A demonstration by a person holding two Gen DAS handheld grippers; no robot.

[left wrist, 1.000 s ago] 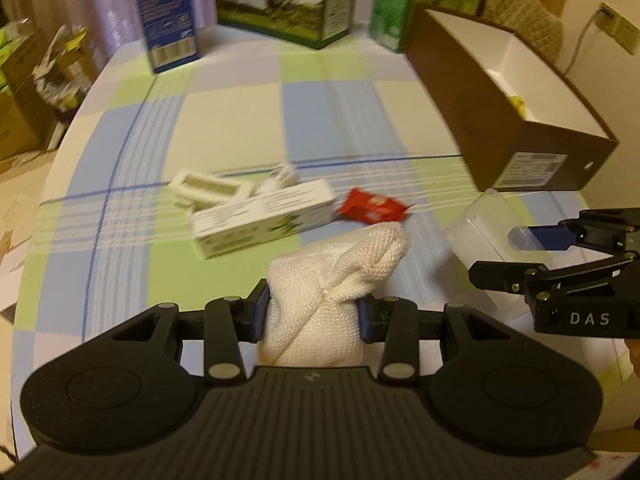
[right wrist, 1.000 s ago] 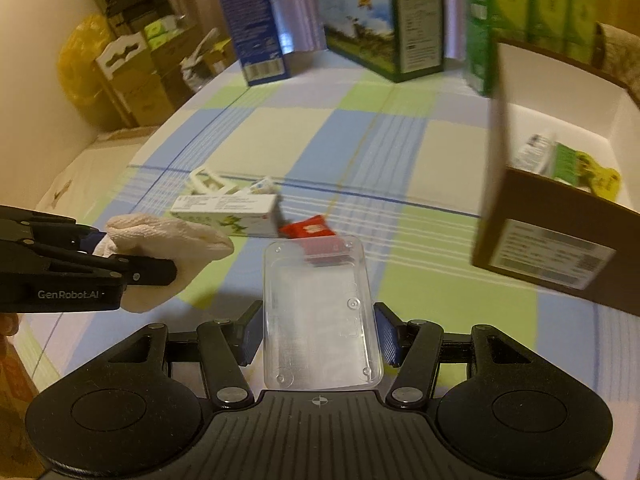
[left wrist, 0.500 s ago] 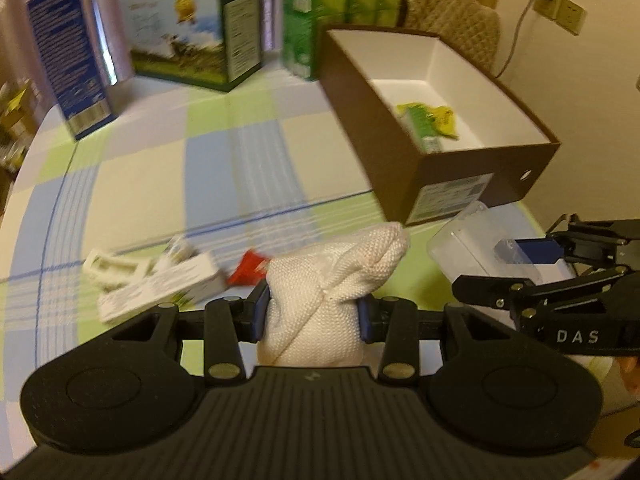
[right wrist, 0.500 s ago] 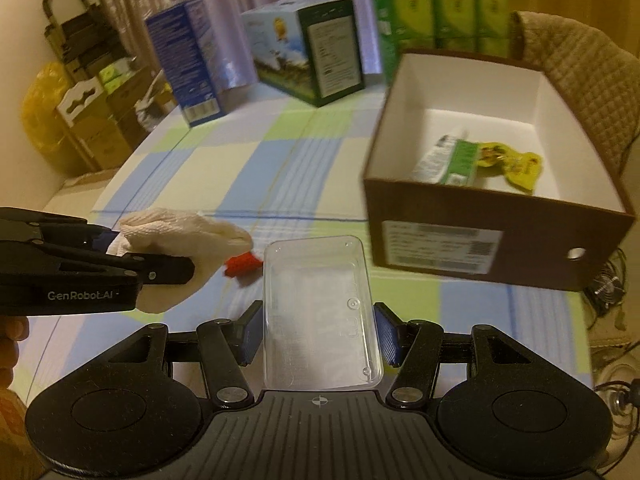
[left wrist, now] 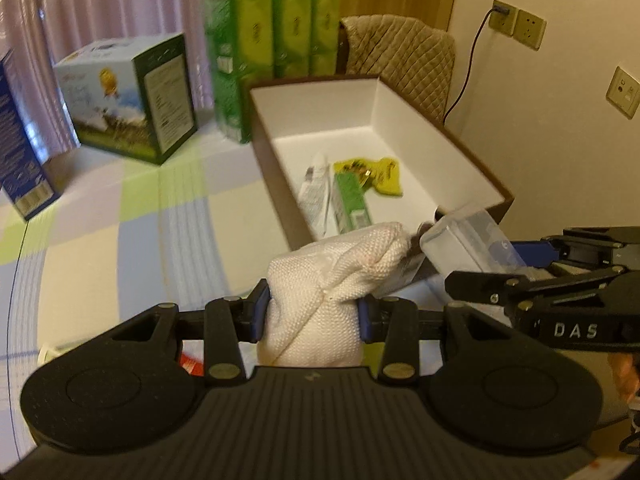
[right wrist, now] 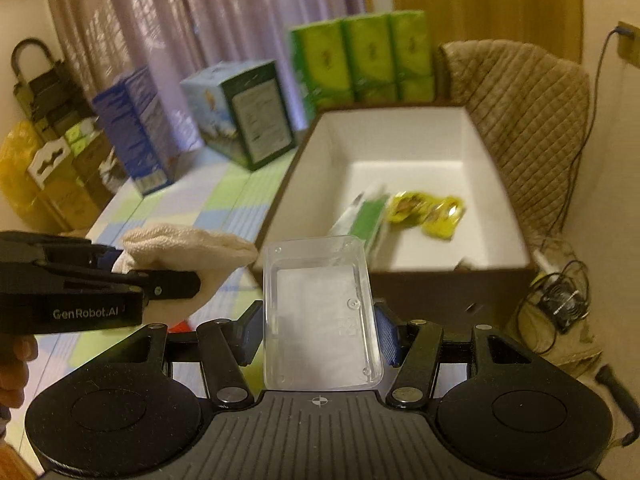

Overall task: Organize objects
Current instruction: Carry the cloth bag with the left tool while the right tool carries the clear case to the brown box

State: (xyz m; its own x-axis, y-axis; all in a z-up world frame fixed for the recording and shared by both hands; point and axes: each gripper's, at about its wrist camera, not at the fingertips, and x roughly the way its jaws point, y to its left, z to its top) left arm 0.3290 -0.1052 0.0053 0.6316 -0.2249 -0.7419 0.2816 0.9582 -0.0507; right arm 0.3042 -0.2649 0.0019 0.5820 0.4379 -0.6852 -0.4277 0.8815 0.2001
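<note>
My left gripper [left wrist: 310, 314] is shut on a bunched white knit cloth [left wrist: 332, 280], held above the table just short of the brown cardboard box [left wrist: 476, 168]. My right gripper [right wrist: 320, 334] is shut on a clear plastic container [right wrist: 320, 316], level with the box's near wall. The open box [right wrist: 304, 152] has a white inside holding a yellow packet [right wrist: 428, 212], a green carton [left wrist: 350, 204] and a white tube [left wrist: 316, 192]. In the right wrist view the left gripper and its cloth [right wrist: 188, 248] sit at the left; in the left wrist view the container [left wrist: 468, 244] shows at the right.
Tall green packs [left wrist: 272, 56], a blue-green carton [left wrist: 132, 96] and a dark blue box [left wrist: 20, 152] stand at the back of the checked tablecloth [left wrist: 140, 240]. A quilted chair back [right wrist: 520, 120] is behind the box. A red wrapper [left wrist: 192, 362] peeks under my left gripper. Cables [right wrist: 560, 300] lie right.
Both grippers have swung right and forward with their loads. The box has come from the right edge to straight ahead, and the items on the table have dropped out of sight.
</note>
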